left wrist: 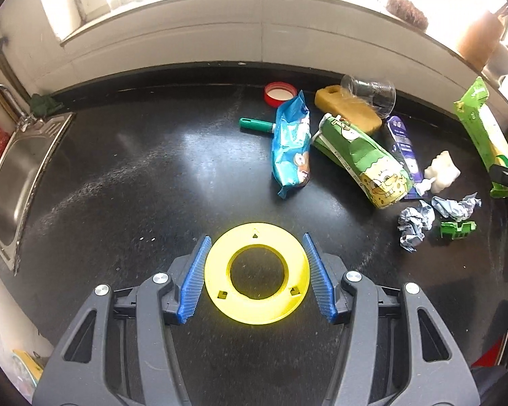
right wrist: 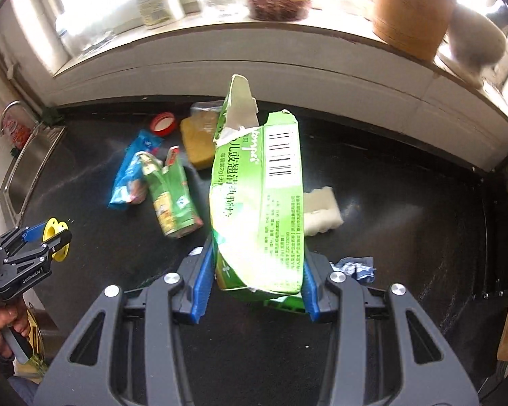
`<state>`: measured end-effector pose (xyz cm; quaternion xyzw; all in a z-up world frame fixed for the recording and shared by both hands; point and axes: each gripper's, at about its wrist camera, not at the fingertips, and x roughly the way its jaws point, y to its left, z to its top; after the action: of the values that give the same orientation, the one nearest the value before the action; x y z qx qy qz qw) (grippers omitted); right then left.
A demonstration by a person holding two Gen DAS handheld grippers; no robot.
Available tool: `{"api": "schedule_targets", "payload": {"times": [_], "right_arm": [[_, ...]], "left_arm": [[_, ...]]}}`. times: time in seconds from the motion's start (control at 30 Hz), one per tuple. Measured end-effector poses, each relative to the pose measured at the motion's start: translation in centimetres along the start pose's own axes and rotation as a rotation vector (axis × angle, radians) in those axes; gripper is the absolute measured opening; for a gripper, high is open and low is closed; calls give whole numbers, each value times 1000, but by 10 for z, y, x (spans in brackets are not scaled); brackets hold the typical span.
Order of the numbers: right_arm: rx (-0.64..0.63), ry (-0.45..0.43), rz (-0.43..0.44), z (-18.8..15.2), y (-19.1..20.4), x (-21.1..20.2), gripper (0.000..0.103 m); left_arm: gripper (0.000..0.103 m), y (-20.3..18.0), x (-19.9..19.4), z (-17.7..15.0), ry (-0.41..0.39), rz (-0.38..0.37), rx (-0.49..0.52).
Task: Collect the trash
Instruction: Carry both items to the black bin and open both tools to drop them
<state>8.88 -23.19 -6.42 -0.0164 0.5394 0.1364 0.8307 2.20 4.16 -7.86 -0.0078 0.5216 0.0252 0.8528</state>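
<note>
Claw (left wrist: 256, 279) on the left pinches a yellow ring (left wrist: 257, 275) by its rim; the right claw (right wrist: 256, 279) clamps a torn green box (right wrist: 257, 203), both held clear above the worktop (left wrist: 135, 169), probably for carrying off. Wrappers (left wrist: 291, 145), a carton (left wrist: 365, 159) and crumpled paper (left wrist: 413, 226) lie far right. Only the right view shows a hand (right wrist: 0, 331) gripping the left tool; only the left shows a toppled cup (left wrist: 372, 96).
</note>
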Motion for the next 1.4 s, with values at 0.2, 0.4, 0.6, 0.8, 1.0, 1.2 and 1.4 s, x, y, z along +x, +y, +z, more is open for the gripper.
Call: {"api": "schedule_targets", "payload": {"times": [0.2, 0.4, 0.6, 0.8, 1.0, 1.2, 1.4], "right_arm": [[-139, -3, 96, 1, 62, -10, 44], [-382, 27, 268, 3, 185, -6, 44], [-672, 102, 451, -27, 339, 12, 44], [-895, 233, 611, -86, 475, 33, 44], [-1072, 357, 683, -157, 587, 59, 44], [-1181, 446, 657, -205, 659, 99, 44], [-1223, 503, 613, -229, 696, 131, 44]], "left_arm": [[54, 42, -26, -18, -24, 54, -106], [54, 120, -54, -61, -28, 155, -295], [54, 206, -71, -141, -1, 278, -539], [54, 281, -72, -242, 33, 370, -775], [55, 335, -46, -327, 51, 398, -967], [55, 365, -3, -380, 52, 351, -1081], [55, 376, 24, -398, 45, 314, -1114]]}}
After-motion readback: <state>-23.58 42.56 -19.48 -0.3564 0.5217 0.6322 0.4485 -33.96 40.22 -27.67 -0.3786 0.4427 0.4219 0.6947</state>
